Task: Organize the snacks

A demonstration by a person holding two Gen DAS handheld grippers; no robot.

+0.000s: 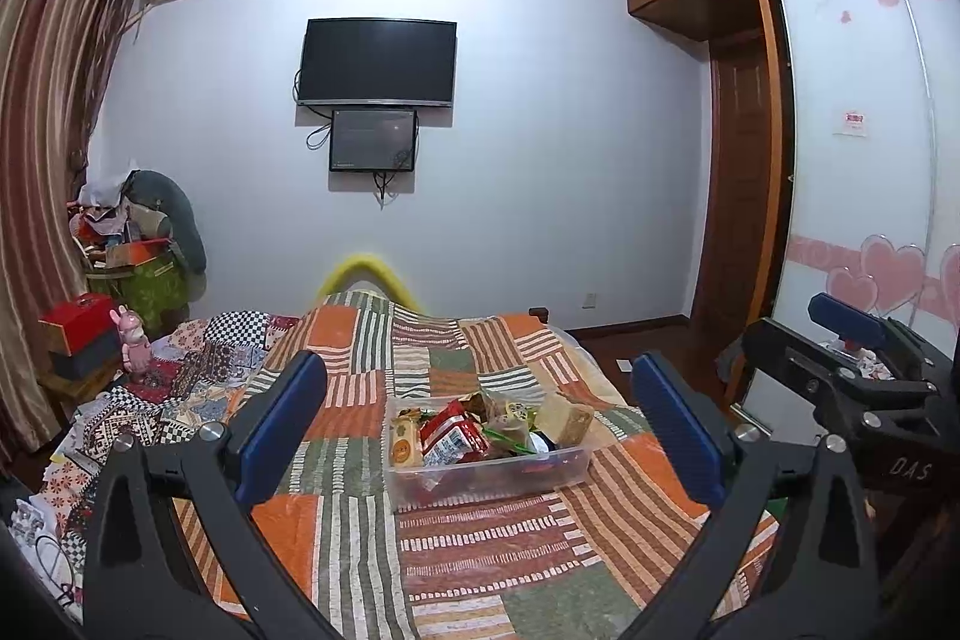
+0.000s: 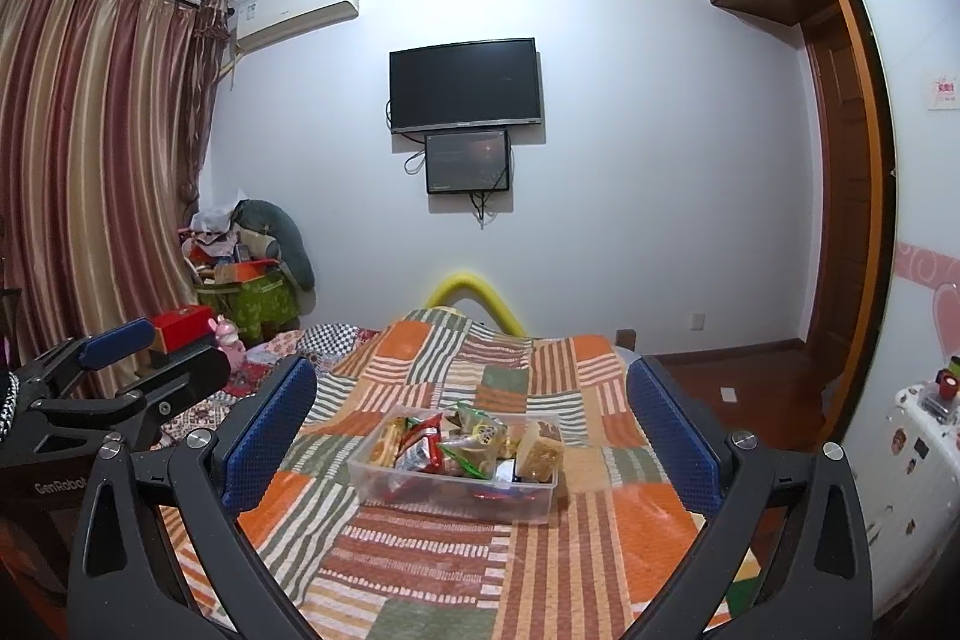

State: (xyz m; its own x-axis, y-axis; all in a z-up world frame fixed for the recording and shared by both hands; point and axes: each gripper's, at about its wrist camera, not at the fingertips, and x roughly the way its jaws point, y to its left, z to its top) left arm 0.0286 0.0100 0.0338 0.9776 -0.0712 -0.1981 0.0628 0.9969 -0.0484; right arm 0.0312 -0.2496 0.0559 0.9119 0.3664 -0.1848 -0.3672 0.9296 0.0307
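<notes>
A clear plastic bin [image 1: 570, 466] sits on the patchwork quilt, filled with several snack packets, among them a red packet [image 1: 453, 433] and a tan block [image 1: 567, 418]. It also shows in the right wrist view [image 2: 534, 499], with the red packet [image 2: 423, 445] and tan block [image 2: 540, 451] inside. My left gripper [image 1: 480, 430] is open and empty, held above the quilt short of the bin. My right gripper [image 2: 474, 436] is open and empty, also short of the bin. Each gripper appears at the edge of the other's view.
The quilted bed [image 1: 480, 550] fills the foreground. A red box [image 1: 78, 325] and pink toy [image 1: 133, 340] sit at the left. Clutter is piled in the far left corner [image 2: 246, 268]. A wardrobe [image 1: 852, 160] stands to the right, a white sticker-covered unit [image 2: 918, 436] by it.
</notes>
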